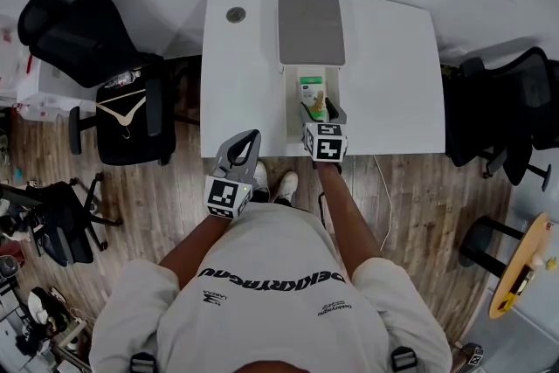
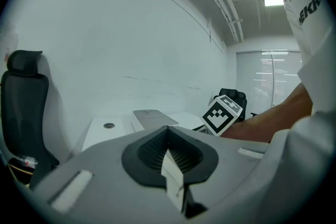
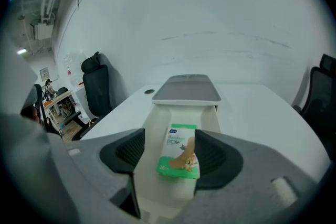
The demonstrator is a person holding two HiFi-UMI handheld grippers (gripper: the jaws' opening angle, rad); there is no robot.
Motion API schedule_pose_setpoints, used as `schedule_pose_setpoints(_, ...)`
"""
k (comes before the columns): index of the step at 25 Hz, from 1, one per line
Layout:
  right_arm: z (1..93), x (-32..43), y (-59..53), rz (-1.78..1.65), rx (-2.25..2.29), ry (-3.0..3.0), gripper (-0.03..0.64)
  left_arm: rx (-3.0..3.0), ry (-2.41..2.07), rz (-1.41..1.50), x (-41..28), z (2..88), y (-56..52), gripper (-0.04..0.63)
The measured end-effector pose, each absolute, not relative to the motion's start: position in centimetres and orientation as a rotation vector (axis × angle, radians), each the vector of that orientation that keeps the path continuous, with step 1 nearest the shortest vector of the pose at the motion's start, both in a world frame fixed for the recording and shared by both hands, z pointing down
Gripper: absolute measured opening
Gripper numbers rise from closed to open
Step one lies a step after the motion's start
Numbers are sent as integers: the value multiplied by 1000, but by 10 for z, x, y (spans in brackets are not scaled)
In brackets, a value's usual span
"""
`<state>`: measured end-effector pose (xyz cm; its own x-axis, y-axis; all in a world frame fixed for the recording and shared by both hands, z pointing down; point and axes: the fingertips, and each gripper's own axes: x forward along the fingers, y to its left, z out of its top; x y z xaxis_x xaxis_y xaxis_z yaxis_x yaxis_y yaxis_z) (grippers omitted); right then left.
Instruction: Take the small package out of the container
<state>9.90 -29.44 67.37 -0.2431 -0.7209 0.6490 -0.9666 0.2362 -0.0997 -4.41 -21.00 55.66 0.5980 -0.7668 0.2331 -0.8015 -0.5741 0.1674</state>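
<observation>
A small green-and-white package [image 1: 313,93] [image 3: 180,152] lies flat inside a long white container [image 1: 293,113] [image 3: 157,128] on the white table [image 1: 393,57]. The container's grey lid [image 1: 311,29] [image 3: 187,88] sits over its far end. My right gripper [image 1: 321,113] [image 3: 169,150] hangs over the container's near end, open. Its jaws stand on either side of the package, and the pads do not press on it. My left gripper [image 1: 244,144] [image 2: 170,152] is held off the table's front edge, shut, with nothing in it.
A round grommet hole [image 1: 236,14] marks the table's far left corner. Black office chairs stand to the left [image 1: 87,31] and right [image 1: 507,109] of the table. A white cable [image 1: 384,188] hangs from the front edge. A yellow round table [image 1: 524,266] is at the lower right.
</observation>
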Motion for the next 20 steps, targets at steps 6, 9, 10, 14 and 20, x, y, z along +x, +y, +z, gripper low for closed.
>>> schedule_pose_setpoints(6, 688, 106, -305, 728, 1570, -1954, 299, 2562, -1290, 202, -45, 560, -211, 3)
schedule_pose_setpoints(9, 694, 106, -310, 747, 1564, -1927, 309, 2560, -1290, 204, -47, 561, -213, 4)
schedule_pose_setpoints(10, 697, 105, -311, 754, 1560, -1919, 316, 2559, -1291, 206, -48, 562, -213, 4)
schedule_pose_setpoints(14, 708, 105, -316, 776, 1547, -1878, 331, 2551, -1297, 204, -50, 563, -216, 4)
schedule_pose_setpoints(20, 721, 105, -316, 795, 1544, -1842, 336, 2551, -1296, 207, -54, 563, -215, 3)
